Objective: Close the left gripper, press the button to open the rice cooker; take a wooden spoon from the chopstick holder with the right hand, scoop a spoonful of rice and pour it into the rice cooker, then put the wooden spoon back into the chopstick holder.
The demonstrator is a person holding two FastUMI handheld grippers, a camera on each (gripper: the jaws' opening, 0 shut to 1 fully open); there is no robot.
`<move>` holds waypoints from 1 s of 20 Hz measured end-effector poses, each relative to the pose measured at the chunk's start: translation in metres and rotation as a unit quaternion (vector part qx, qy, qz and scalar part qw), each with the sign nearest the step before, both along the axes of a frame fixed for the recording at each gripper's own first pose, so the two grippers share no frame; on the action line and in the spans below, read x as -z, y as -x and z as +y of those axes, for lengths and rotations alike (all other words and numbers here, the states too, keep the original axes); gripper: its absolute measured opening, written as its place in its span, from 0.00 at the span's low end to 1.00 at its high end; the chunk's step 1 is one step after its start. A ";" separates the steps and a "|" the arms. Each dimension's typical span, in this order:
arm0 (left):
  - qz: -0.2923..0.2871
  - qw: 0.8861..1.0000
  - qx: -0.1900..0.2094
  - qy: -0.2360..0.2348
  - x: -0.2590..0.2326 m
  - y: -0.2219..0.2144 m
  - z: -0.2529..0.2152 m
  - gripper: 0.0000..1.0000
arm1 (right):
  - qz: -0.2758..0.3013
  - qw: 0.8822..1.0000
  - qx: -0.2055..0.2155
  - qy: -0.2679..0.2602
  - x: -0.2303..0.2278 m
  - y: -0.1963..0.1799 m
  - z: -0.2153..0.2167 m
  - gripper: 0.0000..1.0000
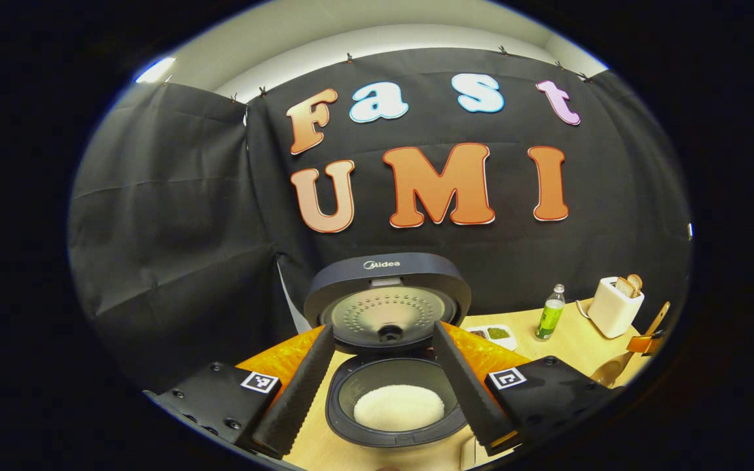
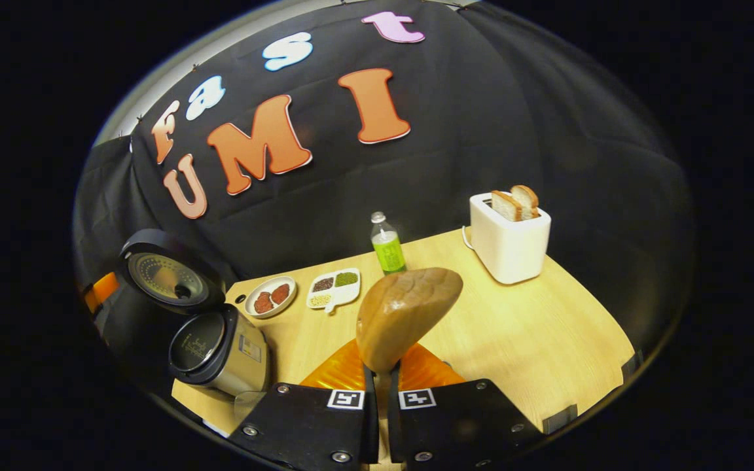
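The rice cooker (image 1: 390, 399) stands open with its lid (image 1: 387, 297) upright, and white rice (image 1: 398, 407) lies in its inner pot. My left gripper (image 1: 383, 333) hovers just above and in front of the pot, open, with one finger on each side of the opening and nothing between them. My right gripper (image 2: 381, 383) is shut on the handle of the wooden spoon (image 2: 406, 314), whose bowl stands upright over the table with no rice visible on the side facing me. The spoon (image 1: 608, 373) also appears at the far right of the left gripper view. The open cooker (image 2: 216, 350) sits left of the right gripper.
On the wooden table (image 2: 534, 327) a white toaster (image 2: 508, 239) with bread slices stands at the back right and a green bottle (image 2: 388, 245) at the back. A round plate (image 2: 271, 296) and a divided dish (image 2: 333, 288) lie between bottle and cooker.
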State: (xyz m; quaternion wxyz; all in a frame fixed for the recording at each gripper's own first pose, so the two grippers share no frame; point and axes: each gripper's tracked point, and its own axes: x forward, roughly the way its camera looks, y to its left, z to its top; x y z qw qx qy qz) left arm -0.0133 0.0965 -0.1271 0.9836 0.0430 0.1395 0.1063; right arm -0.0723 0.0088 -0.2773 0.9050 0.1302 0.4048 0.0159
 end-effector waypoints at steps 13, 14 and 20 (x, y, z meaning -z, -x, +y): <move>0.008 1.000 -0.006 -0.011 -0.004 0.008 -0.008 0.98 | 0.079 0.996 0.043 0.004 0.064 0.022 -0.020 0.08; 0.009 1.000 -0.007 -0.012 -0.004 0.008 -0.008 0.97 | 0.083 0.996 0.044 0.004 0.068 0.023 -0.020 0.08; 0.009 1.000 0.001 -0.019 -0.006 0.004 -0.015 0.94 | 0.098 0.994 0.052 0.002 0.086 0.026 -0.018 0.08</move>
